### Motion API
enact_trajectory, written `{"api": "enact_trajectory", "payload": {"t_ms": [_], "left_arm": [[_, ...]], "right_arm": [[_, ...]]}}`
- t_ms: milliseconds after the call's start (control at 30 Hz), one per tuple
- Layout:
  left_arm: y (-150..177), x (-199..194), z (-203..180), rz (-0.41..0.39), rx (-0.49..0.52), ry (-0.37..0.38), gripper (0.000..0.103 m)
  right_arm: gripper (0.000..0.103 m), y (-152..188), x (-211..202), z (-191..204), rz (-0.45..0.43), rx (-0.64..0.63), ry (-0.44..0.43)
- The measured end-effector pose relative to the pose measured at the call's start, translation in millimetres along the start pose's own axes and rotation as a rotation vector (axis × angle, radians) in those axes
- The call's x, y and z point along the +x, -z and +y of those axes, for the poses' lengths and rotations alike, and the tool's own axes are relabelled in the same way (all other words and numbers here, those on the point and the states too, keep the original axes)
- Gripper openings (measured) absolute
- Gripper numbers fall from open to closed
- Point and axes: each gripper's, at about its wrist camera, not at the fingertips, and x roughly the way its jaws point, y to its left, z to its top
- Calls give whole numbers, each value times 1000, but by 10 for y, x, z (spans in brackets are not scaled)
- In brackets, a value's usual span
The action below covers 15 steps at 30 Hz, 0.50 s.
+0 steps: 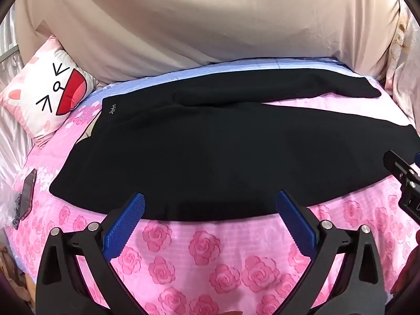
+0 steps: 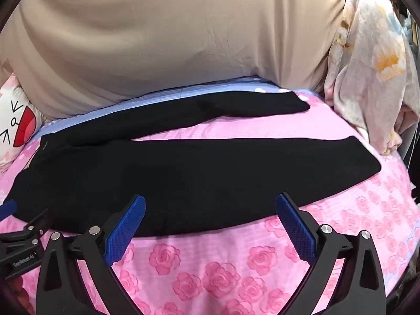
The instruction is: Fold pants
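Lying at the far left of the left wrist view, on the edge of the bed: a dark flat phone in a pinkish case (image 1: 27,193), beside crinkled clear plastic. Propped further back, a soft square white cushion printed with a cartoon face and red open mouth (image 1: 48,95), just off the waistband corner of the black knit pants (image 1: 210,141). Spread flat across the pink rose-print bed cover (image 1: 199,252), waistband to the left, both legs reaching right and parted in a narrow V, the far leg resting partly on a pale blue striped band of the cover. Rising behind, a smooth beige draped sheet (image 1: 210,21); heaped at the right, a pale floral quilt (image 2: 367,60), well apart from the leg ends.

Nothing lying between either tool and the near edge of the cloth.

Hovering over the near hem side, left gripper (image 1: 210,207) with jaws spread wide, gripping nothing, blue ribbed pads (image 1: 126,225) poised above the pants' near edge; contact cannot be told. Further right, right gripper (image 2: 210,208) likewise spread wide and empty, tips over the near leg's edge.

Matte, fine-ribbed black fabric; glossy black plastic arms with silver pins.
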Motion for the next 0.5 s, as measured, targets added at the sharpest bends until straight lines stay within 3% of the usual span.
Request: {"api": "enact_trajectory", "payload": {"t_ms": [200,333,500], "left_arm": [[-4,121,21,2,-7,-11,98],[-35,204,-13,17,-2,-62,98],[-13,221,-8,-11,-24,-27,98]], "right_arm": [[98,1,194,35,29,24,-30],[98,25,274,71,22,17,-18],[98,10,307,77,19,18,-21]]}}
